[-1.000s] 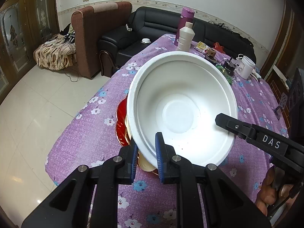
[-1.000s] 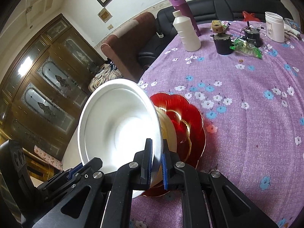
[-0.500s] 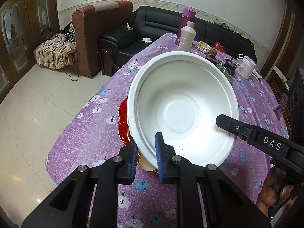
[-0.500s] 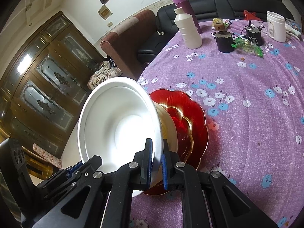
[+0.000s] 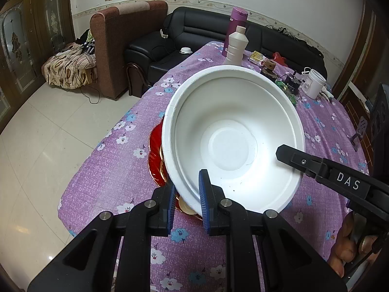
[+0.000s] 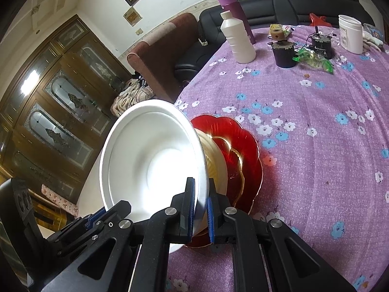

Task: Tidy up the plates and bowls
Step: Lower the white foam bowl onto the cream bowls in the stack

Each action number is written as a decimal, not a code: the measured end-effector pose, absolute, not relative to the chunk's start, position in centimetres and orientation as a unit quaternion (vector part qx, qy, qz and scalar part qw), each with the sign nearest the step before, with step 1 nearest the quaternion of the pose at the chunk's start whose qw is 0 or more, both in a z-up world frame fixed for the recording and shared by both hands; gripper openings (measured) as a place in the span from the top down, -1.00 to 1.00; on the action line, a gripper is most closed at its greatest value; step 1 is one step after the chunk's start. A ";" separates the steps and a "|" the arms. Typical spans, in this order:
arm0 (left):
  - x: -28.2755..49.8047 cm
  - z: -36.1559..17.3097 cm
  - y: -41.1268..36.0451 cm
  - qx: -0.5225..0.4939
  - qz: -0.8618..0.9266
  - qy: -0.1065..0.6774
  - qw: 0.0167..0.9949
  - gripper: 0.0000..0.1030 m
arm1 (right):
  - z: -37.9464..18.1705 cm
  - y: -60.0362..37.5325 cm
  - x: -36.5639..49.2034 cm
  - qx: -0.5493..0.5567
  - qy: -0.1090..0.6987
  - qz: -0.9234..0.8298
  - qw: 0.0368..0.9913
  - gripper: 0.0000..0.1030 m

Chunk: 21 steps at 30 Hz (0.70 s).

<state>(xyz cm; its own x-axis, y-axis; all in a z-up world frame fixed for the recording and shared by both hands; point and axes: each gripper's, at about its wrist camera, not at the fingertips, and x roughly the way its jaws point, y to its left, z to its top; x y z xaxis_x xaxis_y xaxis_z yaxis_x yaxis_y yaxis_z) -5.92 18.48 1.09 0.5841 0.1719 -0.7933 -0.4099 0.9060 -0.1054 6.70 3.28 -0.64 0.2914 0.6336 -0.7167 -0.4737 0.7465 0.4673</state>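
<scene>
A: What's in hand rn?

B: Both claws are on the white bowl. The left gripper is pinching the near rim, the right gripper is pinching the rim on its side, pads tight on the wall. The bowl is tilted up, mouth toward the person.

A: And where's it sit?

B: Over the stack near the table's left edge: a red plate flat on the purple cloth, with a gold-rimmed dish on top. The bowl's underside looks to be close to or on that dish, but I can't tell if it touches; the bowl blocks the view.

A: So which step?

B: I'd say nesting the bowl onto the plates, approx. halfway, since it's not level yet.

A: Next move needs?

B: Prob. both hands lowering together so the base comes flat and centred on the dish, then letting go. Uneven tipping could slide the stack toward the edge. The bottle, jar etc. at the far end are well apart.
</scene>
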 end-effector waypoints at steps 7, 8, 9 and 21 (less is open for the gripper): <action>-5.9 1.1 18.4 -0.137 0.166 0.425 0.879 0.69 | -0.8 3.3 6.8 0.081 0.487 0.345 0.798 0.84; -5.9 1.1 18.4 -0.138 0.166 0.425 0.879 0.69 | -0.8 3.3 6.8 0.082 0.487 0.345 0.798 0.84; -5.9 1.1 18.3 -0.137 0.166 0.425 0.879 0.69 | -0.8 3.3 6.8 0.082 0.487 0.345 0.798 0.84; -6.0 1.1 18.4 -0.139 0.166 0.426 0.878 0.69 | -0.9 3.3 6.9 0.081 0.488 0.345 0.798 0.84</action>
<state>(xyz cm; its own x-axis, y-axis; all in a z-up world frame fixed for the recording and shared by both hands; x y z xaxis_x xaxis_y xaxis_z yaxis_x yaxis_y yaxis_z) -6.03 18.36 1.09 0.5818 0.1740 -0.7945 -0.4108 0.9060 -0.1024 6.88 3.30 -0.88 0.2857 0.6294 -0.7227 -0.4713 0.7489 0.4659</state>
